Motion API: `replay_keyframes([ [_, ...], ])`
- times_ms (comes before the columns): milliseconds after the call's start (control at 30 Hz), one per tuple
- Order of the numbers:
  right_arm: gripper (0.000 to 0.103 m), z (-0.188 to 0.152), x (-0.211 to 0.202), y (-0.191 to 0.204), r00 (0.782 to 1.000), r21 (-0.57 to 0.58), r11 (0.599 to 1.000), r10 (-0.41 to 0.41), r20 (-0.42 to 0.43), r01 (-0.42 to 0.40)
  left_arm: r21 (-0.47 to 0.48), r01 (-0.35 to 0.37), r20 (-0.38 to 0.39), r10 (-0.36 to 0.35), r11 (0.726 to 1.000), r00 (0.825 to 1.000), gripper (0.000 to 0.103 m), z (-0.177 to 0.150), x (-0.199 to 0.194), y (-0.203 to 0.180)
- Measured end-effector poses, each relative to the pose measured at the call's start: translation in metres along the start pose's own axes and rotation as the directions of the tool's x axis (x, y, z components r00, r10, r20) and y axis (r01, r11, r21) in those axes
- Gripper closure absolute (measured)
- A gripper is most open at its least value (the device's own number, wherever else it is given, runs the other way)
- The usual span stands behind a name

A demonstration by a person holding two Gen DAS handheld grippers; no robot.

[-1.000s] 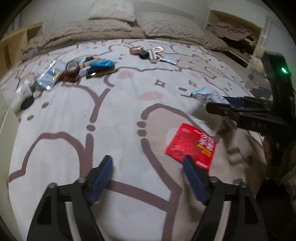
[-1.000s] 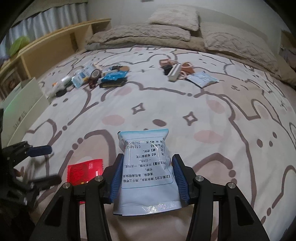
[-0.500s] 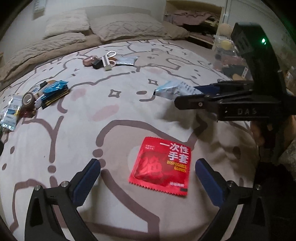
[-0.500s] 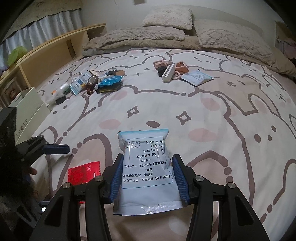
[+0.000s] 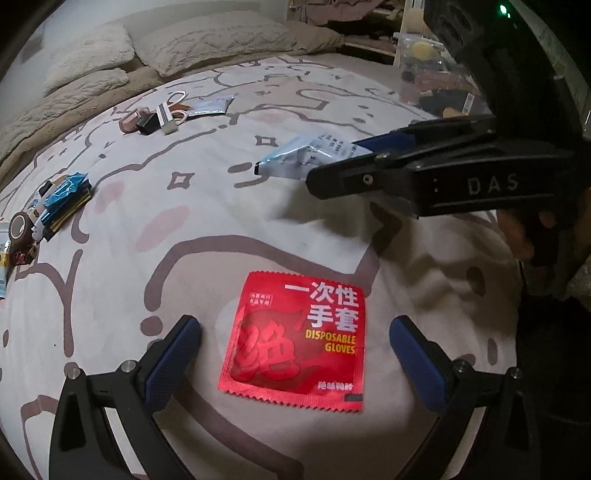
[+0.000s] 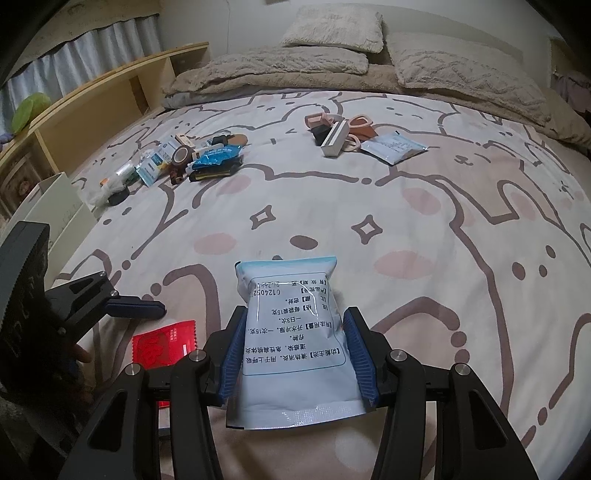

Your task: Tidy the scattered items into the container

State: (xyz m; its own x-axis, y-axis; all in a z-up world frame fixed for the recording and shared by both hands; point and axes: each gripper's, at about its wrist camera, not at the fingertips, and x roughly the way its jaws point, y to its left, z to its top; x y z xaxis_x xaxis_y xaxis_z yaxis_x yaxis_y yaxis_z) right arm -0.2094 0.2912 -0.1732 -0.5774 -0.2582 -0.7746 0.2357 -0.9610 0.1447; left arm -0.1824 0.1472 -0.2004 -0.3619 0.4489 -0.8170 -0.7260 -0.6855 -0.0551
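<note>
A red packet of disposable gloves [image 5: 295,338] lies flat on the patterned bedspread. My left gripper [image 5: 295,332] hangs open just over it, one blue finger on each side, neither touching. The same red packet [image 6: 164,343] shows low left in the right wrist view, beside the left gripper [image 6: 136,308]. My right gripper [image 6: 291,347] is shut on a pale blue sachet [image 6: 291,332] with printed text, held above the bed. In the left wrist view that sachet [image 5: 306,155] sticks out of the right gripper [image 5: 369,162] at upper right.
A heap of small items [image 6: 195,158] lies at the far left of the bed, and another cluster with a white sachet [image 6: 351,138] further back. A white box [image 6: 55,206] stands off the bed's left edge. Pillows [image 6: 332,33] line the head; shelves [image 6: 92,107] run along the left.
My left gripper has opened wider, rolled, and swung over the red gloves packet, which now sits centred between its fingers. The right gripper has stayed put with the sachet.
</note>
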Motion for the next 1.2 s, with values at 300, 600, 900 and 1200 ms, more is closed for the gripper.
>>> replay_keyframes([
  [300, 0.05, 0.001, -0.001, -0.002, 1.0, 0.009, 1.0, 0.002, 0.007, -0.002, -0.021, -0.035, -0.039, 0.034, 0.999, 0.999, 0.0, -0.001, 0.0, -0.001],
  [600, 0.05, 0.001, -0.001, -0.002, 1.0, 0.011, 1.0, 0.001, 0.005, -0.002, -0.036, -0.066, -0.002, 0.065, 0.997, 0.998, 0.036, 0.004, -0.005, -0.002],
  [900, 0.05, 0.002, -0.009, 0.001, 0.999, 0.001, 1.0, -0.01, 0.044, 0.009, -0.083, -0.06, 0.014, 0.061, 0.995, 0.998, 0.059, 0.002, -0.014, 0.0],
  [1200, 0.05, 0.003, -0.019, 0.014, 0.996, -0.057, 0.997, -0.04, 0.084, 0.045, -0.121, -0.098, 0.049, 0.104, 0.988, 0.993, 0.062, -0.004, -0.027, 0.0],
])
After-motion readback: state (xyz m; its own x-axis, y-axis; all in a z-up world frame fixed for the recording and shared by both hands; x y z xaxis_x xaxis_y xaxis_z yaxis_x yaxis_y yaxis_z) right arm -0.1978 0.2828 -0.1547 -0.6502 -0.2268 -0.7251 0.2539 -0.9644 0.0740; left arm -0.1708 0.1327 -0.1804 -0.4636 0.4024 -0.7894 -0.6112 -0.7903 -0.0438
